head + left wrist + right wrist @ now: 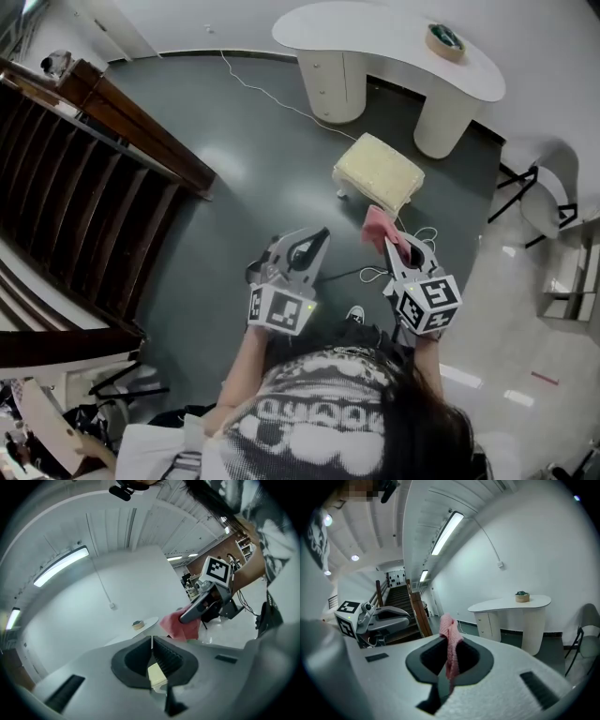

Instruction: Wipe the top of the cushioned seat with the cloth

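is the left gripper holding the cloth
No, the cloth is pinched in the right gripper; the left gripper is shut without it.

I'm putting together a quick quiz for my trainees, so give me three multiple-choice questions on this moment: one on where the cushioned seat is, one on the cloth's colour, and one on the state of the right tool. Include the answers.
1. Where does the cushioned seat stand?
A) on the dark floor near the white desk
B) on top of that desk
C) under that desk

2. What colour is the cloth?
A) blue
B) green
C) pink

3. What state is the right tool in?
A) open and empty
B) shut on the cloth
C) lying on the floor

Answers:
1 A: the head view shows it resting on the floor, out in front of the desk.
2 C: it shows pink in all three views.
3 B: the right gripper view shows the cloth pinched between its jaws.
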A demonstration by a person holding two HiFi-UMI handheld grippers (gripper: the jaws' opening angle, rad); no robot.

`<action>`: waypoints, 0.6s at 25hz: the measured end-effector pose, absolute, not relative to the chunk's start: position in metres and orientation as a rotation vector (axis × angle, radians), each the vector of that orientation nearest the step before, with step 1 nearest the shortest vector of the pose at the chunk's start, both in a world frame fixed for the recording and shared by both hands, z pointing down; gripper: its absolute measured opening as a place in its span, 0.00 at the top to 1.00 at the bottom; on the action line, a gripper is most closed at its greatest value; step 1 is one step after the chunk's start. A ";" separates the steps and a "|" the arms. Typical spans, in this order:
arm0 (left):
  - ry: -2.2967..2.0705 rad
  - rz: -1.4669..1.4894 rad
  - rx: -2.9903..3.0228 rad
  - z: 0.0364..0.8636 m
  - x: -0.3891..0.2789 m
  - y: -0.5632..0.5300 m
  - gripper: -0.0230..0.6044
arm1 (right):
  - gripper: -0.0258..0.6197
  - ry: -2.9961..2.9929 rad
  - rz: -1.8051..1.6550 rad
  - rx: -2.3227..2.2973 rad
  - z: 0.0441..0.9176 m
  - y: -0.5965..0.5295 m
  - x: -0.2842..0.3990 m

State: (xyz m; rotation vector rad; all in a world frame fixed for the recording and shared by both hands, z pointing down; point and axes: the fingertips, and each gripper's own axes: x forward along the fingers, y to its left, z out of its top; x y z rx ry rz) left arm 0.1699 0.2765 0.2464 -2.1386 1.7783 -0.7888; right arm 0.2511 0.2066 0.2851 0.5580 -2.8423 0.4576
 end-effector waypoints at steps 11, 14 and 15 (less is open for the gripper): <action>1.523 -0.733 -2.282 0.262 0.051 0.175 0.94 | 0.94 -2.764 0.500 0.850 0.301 0.121 0.135; 1.455 -0.702 -2.334 0.258 0.003 0.155 0.94 | 0.94 -2.732 0.512 0.917 0.301 0.107 0.087; 1.434 -0.696 -2.348 0.258 -0.012 0.149 0.94 | 0.94 -2.722 0.518 0.938 0.301 0.103 0.072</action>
